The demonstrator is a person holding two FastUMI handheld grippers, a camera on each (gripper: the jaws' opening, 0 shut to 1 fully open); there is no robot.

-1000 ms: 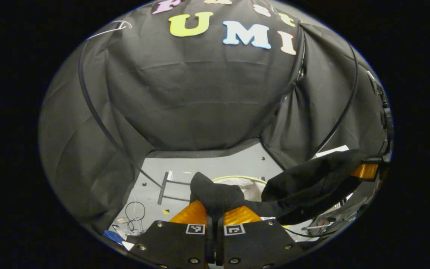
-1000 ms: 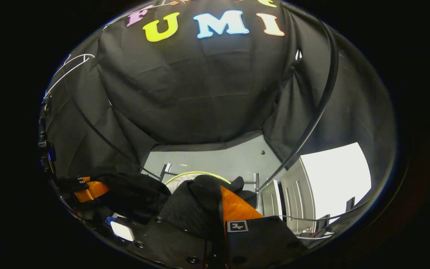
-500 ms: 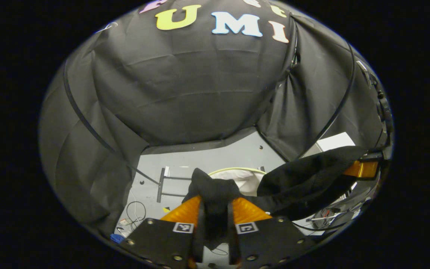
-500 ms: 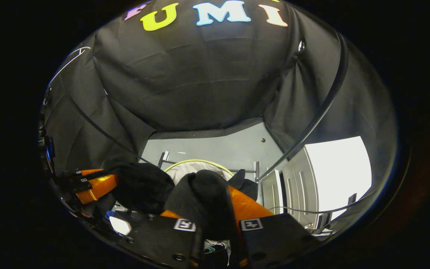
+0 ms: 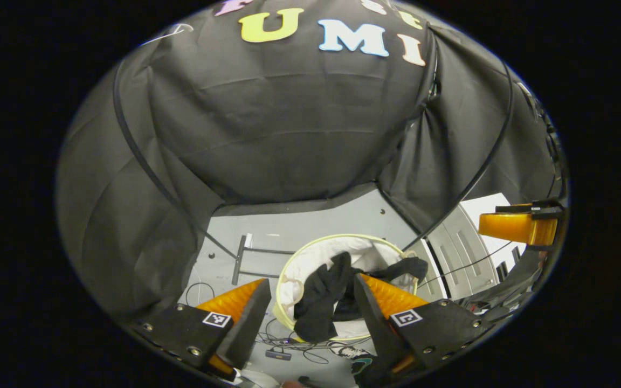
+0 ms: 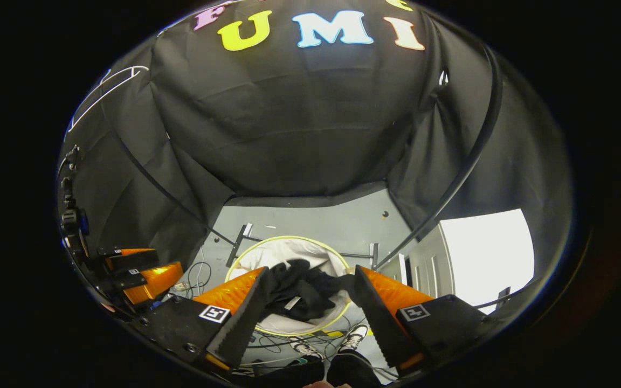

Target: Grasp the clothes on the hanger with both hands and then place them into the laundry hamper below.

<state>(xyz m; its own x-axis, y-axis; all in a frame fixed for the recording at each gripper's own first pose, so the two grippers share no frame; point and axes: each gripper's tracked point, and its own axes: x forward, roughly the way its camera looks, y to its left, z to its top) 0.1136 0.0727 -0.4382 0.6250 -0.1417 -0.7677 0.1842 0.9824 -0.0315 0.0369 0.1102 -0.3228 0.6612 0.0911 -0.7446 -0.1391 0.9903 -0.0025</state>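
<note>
We hold both claws high over the hamper, looking down into it. The left claw has its fingers spread wide apart with nothing between them, and the right claw is likewise spread and empty. We judge they stand open this way because the drop is made: the clothes now lie in the hamper, a dark heap against its white lining.

In the left gripper view the heap sits at about 5 o'clock from the hamper's centre. One fold hangs over the rim at 6 o'clock and another reaches toward the rim at 3 o'clock, so the load looks not fully inside. In the right gripper view the clothes sit low and central in the hamper, framed by the two fingers.

The hamper stands on the grey floor, ringed by cables.

Much is hard to read. The right finger covers part of the heap and rim in both views. Black cloth gives little fold detail, so we cannot tell how many garments there are. The other claw's orange fingers show at 3 o'clock, cut off at the edge.
</note>
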